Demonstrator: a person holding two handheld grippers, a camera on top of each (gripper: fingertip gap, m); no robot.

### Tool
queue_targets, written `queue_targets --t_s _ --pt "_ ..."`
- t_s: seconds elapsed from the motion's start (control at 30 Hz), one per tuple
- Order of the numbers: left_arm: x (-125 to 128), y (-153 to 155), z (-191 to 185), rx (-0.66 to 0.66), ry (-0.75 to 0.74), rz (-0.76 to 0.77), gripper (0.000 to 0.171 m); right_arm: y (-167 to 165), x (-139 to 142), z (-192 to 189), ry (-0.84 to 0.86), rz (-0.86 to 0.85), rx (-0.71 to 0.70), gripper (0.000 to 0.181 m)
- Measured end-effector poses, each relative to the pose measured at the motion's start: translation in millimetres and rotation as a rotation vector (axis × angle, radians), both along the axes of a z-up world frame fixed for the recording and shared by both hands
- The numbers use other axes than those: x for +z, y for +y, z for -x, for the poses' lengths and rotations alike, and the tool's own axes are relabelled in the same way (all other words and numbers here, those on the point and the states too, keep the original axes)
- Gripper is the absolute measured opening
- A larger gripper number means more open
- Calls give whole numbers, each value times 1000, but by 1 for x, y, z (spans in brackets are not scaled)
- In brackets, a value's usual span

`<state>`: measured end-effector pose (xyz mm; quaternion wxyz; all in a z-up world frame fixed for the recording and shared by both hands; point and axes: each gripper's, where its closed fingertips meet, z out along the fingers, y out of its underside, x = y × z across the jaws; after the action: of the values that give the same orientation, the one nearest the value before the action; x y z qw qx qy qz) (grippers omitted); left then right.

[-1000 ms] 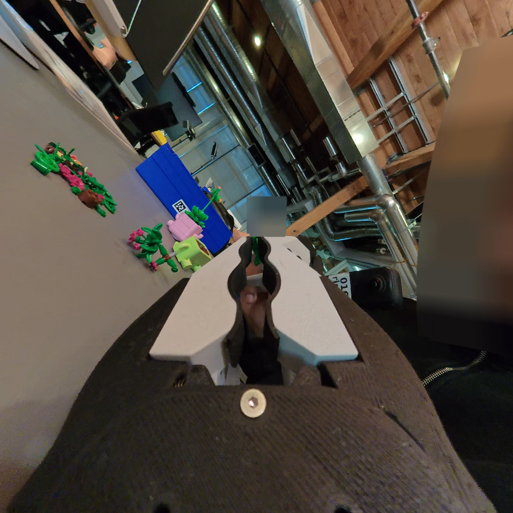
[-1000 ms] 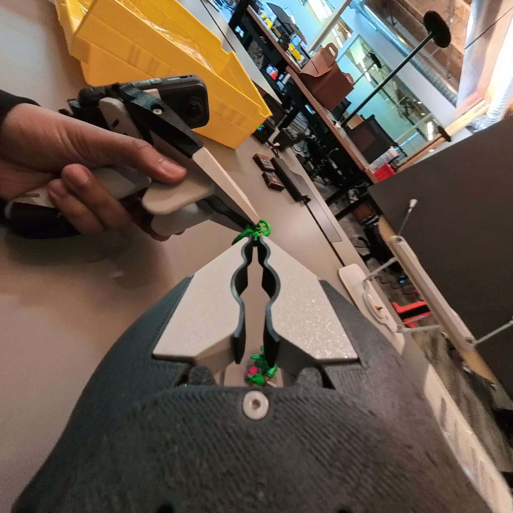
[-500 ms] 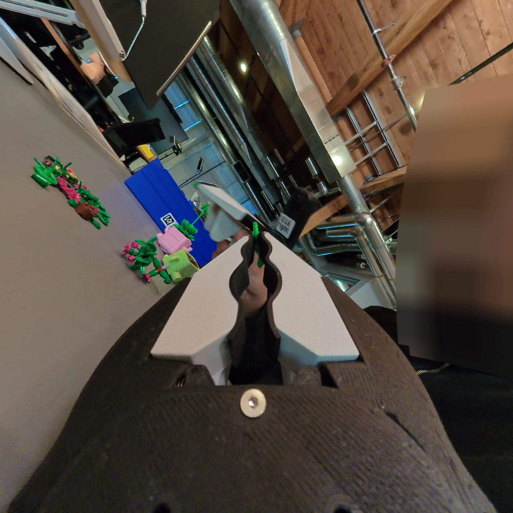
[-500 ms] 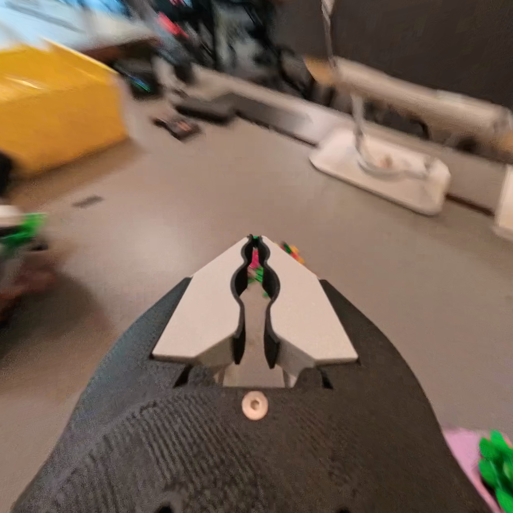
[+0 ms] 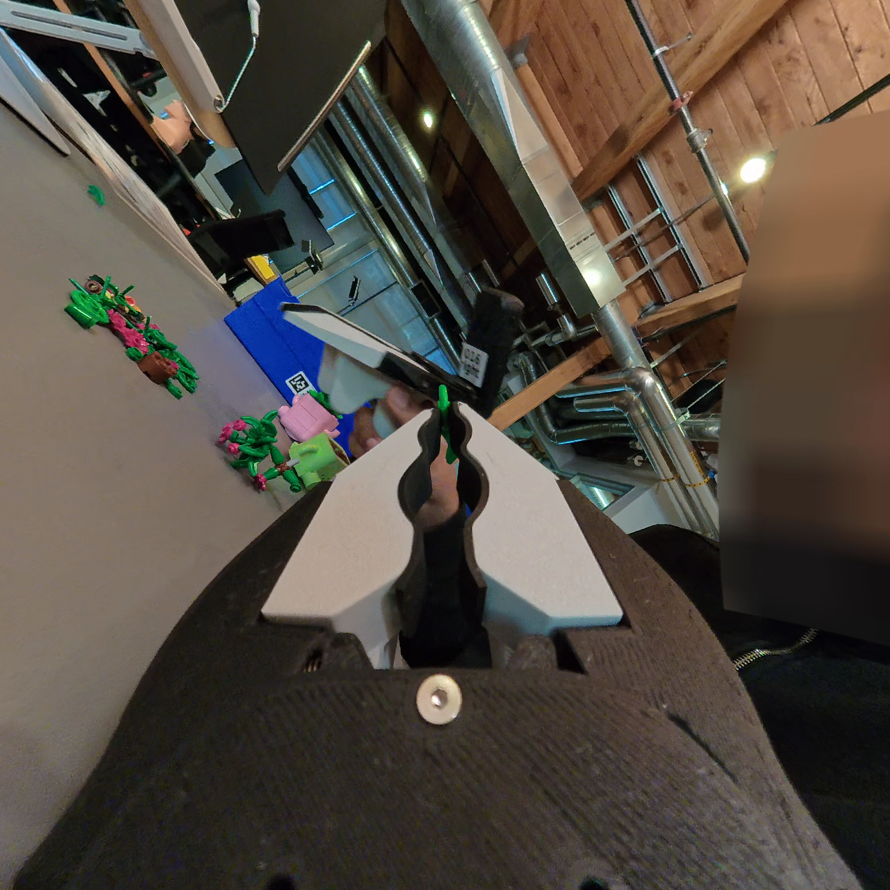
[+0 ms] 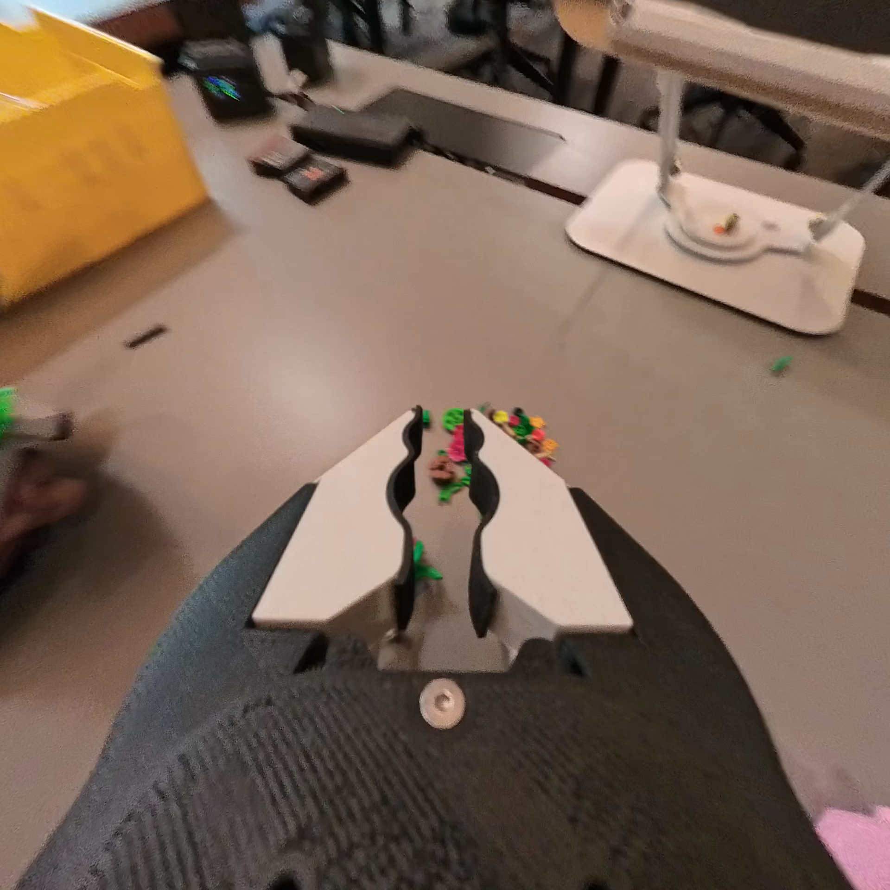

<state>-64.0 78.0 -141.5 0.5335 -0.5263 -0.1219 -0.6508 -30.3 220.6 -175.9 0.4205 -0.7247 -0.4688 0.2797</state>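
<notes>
While your left claw is pinching the small green plant piece at its very tips, treat it as light, stiff and slippery; grip its stem low. Your right claw, moments ago closed against that piece, is now spreading apart, carrying nothing, and hovering over the far heap of loose flower bits on the desk.

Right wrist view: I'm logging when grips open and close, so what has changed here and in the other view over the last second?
The right gripper let go of the green stem piece, opened, and swung away to point down at the pile of small flower pieces on the table. The left gripper stays shut on the stem piece, held up off the table.
</notes>
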Motion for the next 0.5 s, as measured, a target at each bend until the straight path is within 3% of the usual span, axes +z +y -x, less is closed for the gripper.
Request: queue_targets --t_s 0.1,0.23,0.37,0.5 --pt "0 0 0 5 1 1 0 -36 18 -2 91 -6 123 17" --pt "-1 2 0 19 17 7 0 -51 25 -12 118 -27 142 20" --pt "-2 4 -1 28 28 14 0 -39 34 -18 128 -12 112 26" --pt "-3 5 0 46 35 16 0 9 80 -27 150 -45 7 32"
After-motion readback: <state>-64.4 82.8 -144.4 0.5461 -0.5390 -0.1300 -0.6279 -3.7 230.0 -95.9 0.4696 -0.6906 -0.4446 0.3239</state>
